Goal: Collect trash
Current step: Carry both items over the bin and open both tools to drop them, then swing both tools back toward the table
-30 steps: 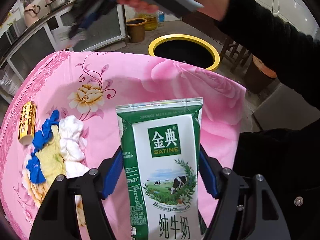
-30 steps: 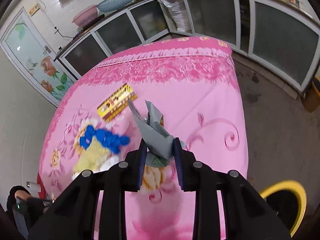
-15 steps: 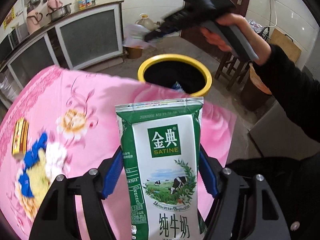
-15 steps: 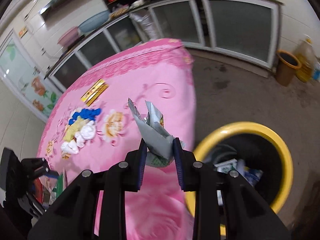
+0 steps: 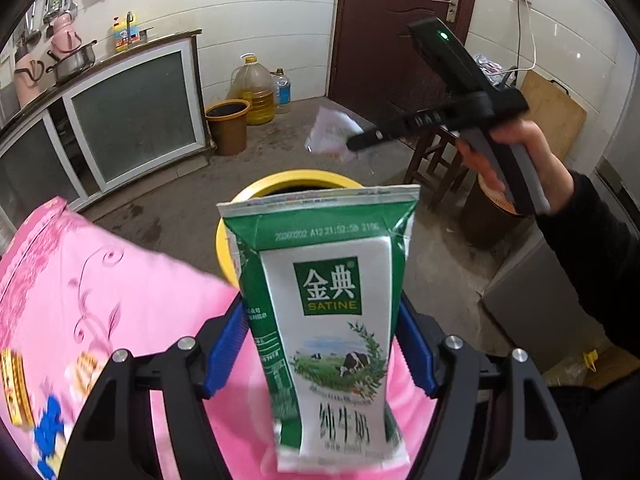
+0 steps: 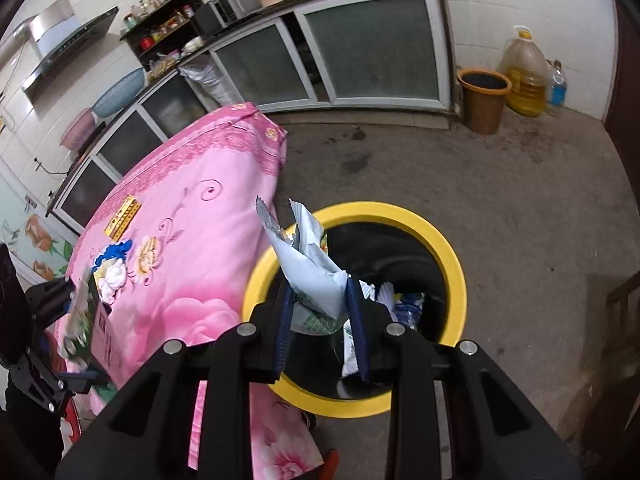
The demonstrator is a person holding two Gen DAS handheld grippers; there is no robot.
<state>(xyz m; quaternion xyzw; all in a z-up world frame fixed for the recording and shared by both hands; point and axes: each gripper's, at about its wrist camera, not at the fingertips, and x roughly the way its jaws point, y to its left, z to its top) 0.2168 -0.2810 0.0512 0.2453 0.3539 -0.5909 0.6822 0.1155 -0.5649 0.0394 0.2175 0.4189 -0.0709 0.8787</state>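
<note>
My left gripper point(image 5: 320, 340) is shut on a green and white milk pouch point(image 5: 324, 320), held upright over the edge of the pink tablecloth point(image 5: 100, 288). Just beyond the pouch stands the yellow-rimmed trash bin point(image 5: 296, 180). In the right wrist view my right gripper point(image 6: 322, 320) is shut on a crumpled silver-grey wrapper point(image 6: 308, 268), directly above the bin point(image 6: 452, 256), which has several pieces of trash inside. The left wrist view also shows the right gripper point(image 5: 356, 142) with the wrapper point(image 5: 332, 132) above the bin, held by a hand point(image 5: 512, 160).
On the pink tablecloth point(image 6: 188, 220) lie a yellow packet point(image 6: 122, 216) and a heap of blue, yellow and white waste point(image 6: 112, 264). A brown bucket point(image 6: 484, 100) and an oil jug point(image 6: 524, 76) stand by the cabinets. Wooden stools point(image 5: 440, 160) stand right of the bin.
Both grippers swung from over the table toward the bin. The right one with the wrapper now hangs above the bin's mouth; the left one with the pouch has reached the table's edge.
</note>
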